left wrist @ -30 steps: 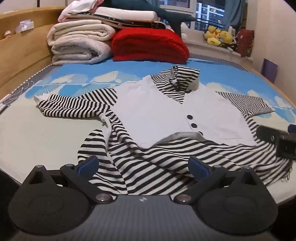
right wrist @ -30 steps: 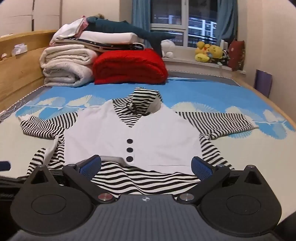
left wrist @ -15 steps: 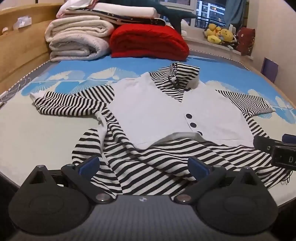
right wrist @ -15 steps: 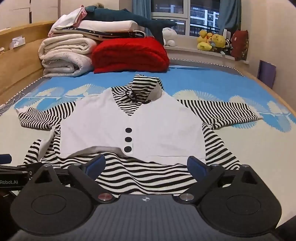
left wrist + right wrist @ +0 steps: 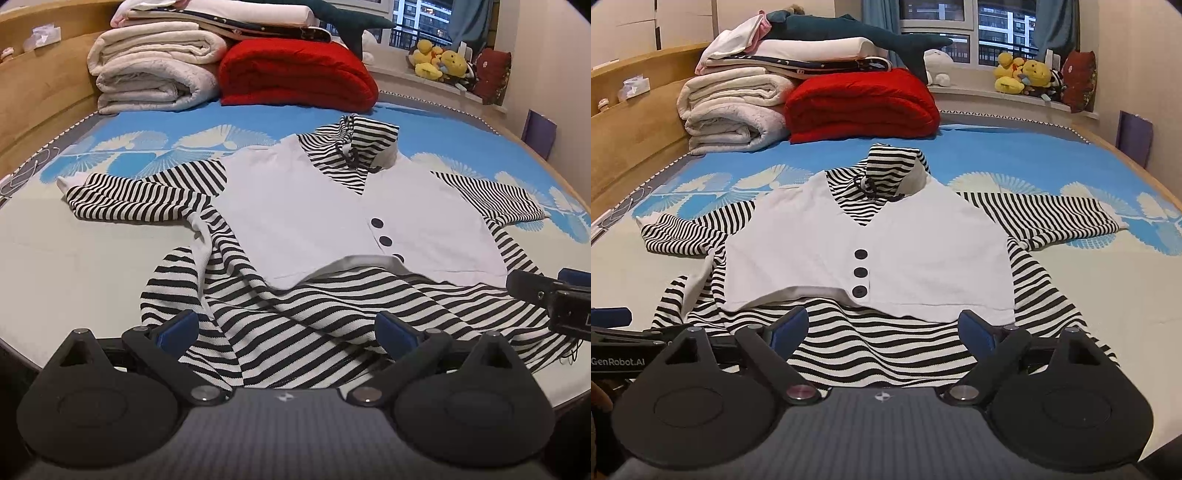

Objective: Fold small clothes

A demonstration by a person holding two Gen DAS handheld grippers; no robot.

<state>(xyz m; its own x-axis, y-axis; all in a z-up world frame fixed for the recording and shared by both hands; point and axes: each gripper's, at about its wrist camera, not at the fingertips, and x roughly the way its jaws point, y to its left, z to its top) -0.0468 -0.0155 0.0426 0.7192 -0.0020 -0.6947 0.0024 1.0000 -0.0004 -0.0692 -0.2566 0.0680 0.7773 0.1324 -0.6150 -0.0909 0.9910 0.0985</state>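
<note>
Your striped top (image 5: 871,258) lies face-up across the bed (image 5: 1089,295), light, floppy knit, hem rumpled. Pinch it at the hem corners. Right gripper (image 5: 882,328) is closing, nothing pinched; left gripper (image 5: 284,328) hangs apart over the hem.

The striped shirt (image 5: 871,254) with its white vest front lies spread on the bed (image 5: 1108,295), sleeves out left and right; the right gripper (image 5: 882,328) hovers over its near hem, jaws wide but closing, pads clear of the cloth; the left gripper (image 5: 613,332) shows near left; folded blankets (image 5: 812,103) sit far.
</note>
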